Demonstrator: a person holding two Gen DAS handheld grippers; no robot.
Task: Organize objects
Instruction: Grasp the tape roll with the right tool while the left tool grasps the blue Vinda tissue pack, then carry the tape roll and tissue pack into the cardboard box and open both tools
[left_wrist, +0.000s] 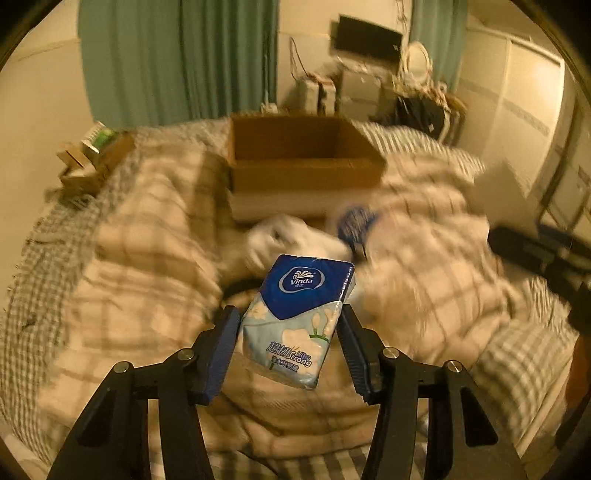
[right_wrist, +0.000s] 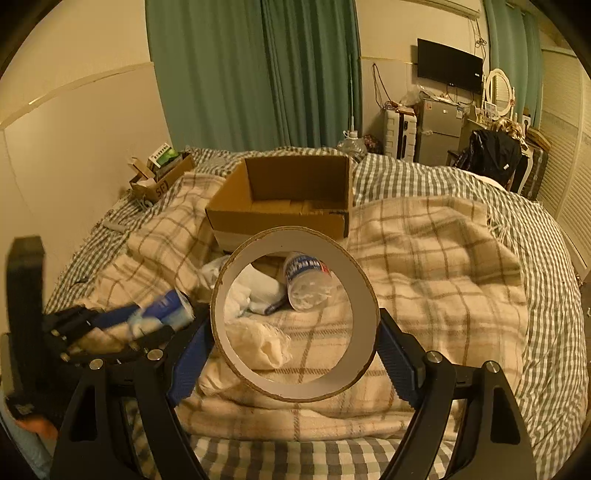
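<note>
My left gripper (left_wrist: 288, 317) is shut on a blue and white Vinda tissue pack (left_wrist: 299, 317) and holds it above the plaid blanket. It also shows at the left of the right wrist view (right_wrist: 162, 310). My right gripper (right_wrist: 295, 328) is shut on a cardboard tape roll (right_wrist: 295, 314), held upright above the bed. An open cardboard box (right_wrist: 284, 199) sits on the bed beyond both grippers; it also shows in the left wrist view (left_wrist: 299, 155). A crushed plastic bottle (right_wrist: 306, 284) and white cloth (right_wrist: 255, 288) lie in front of the box.
A plaid blanket (right_wrist: 443, 258) covers the checked bed. A small box of items (right_wrist: 159, 173) sits at the bed's far left by the wall. A fridge (right_wrist: 439, 129), a TV (right_wrist: 448, 70) and green curtains (right_wrist: 251, 74) are behind.
</note>
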